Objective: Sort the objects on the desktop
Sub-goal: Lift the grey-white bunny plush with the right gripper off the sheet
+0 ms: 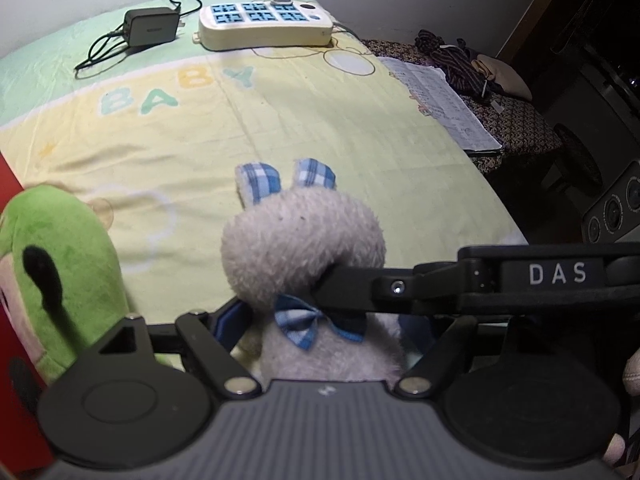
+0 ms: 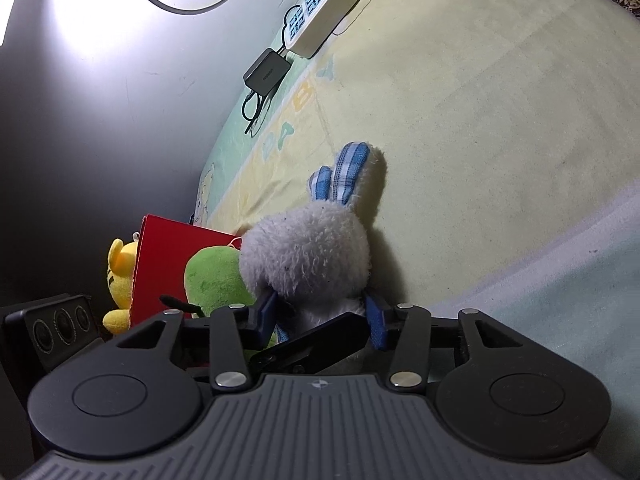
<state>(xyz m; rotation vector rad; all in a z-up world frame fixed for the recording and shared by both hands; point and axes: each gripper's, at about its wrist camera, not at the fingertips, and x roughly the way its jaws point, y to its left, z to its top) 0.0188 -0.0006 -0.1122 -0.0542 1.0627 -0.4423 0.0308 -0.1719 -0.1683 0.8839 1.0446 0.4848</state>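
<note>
Pale yellow bedsheet (image 1: 320, 120) stretches ahead of both; your right hand-held gripper (image 2: 320, 314) clamps the rabbit toy (image 2: 308, 256), ears pointing forward, while your left hand-held gripper (image 1: 324, 320) also pinches it

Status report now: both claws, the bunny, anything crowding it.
Left claw and right claw both shut on white bunny. Bunny upright over yellow blanket. Green plush close on its left, red box behind.

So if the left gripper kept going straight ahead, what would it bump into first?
The left gripper already has the white bunny toy between its jaws, so it would push that. Beyond it lies open blanket, with the power strip far back, as far as depth shows.
</note>
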